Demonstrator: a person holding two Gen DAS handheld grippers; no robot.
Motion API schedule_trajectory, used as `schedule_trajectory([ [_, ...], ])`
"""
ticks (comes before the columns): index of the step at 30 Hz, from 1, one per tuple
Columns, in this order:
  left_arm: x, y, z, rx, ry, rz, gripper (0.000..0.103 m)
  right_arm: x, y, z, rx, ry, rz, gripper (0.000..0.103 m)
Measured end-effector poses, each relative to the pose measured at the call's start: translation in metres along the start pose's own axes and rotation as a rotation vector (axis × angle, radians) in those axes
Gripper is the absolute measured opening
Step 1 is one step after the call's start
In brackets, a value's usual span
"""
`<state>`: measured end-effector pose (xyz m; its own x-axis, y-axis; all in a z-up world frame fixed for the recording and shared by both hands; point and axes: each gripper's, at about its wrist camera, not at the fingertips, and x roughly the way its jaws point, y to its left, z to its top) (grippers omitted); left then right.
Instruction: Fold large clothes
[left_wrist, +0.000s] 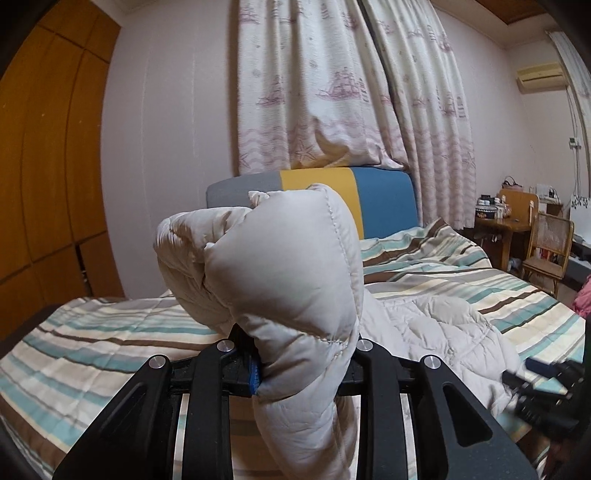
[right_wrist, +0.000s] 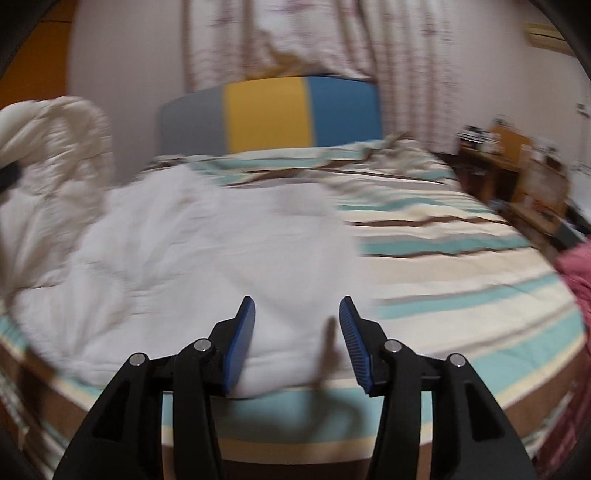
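A cream-white puffy quilted jacket lies on a striped bed. In the left wrist view my left gripper (left_wrist: 299, 373) is shut on a bunched part of the jacket (left_wrist: 280, 273) and holds it up above the bed; the rest trails down to the right. In the right wrist view my right gripper (right_wrist: 297, 332) is open and empty, just above the jacket's near edge (right_wrist: 207, 251). The lifted part (right_wrist: 48, 147) shows at the far left, blurred. The right gripper also shows in the left wrist view (left_wrist: 543, 391) at the lower right.
The bed has a striped cover (right_wrist: 461, 266) and a grey, yellow and blue headboard (right_wrist: 269, 114). Patterned curtains (left_wrist: 332, 81) hang behind it. A wooden wardrobe (left_wrist: 44, 166) stands left. A desk and a chair (left_wrist: 546, 243) stand right. Something pink (right_wrist: 576, 280) lies at the bed's right edge.
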<state>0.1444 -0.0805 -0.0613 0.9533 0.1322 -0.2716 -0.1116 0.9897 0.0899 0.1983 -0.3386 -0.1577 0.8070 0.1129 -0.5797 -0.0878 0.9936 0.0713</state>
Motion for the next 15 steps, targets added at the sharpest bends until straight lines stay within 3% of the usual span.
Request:
schedule_trajectory([
  [7, 0.016, -0.035, 0.01, 0.074, 0.015, -0.03, 0.026, -0.003, -0.048, -0.003, 0.098, 0.041, -0.106, 0.049],
  [15, 0.031, -0.086, 0.008, 0.178, 0.03, -0.094, 0.026, 0.0, -0.07, -0.006, 0.145, 0.063, -0.12, 0.049],
])
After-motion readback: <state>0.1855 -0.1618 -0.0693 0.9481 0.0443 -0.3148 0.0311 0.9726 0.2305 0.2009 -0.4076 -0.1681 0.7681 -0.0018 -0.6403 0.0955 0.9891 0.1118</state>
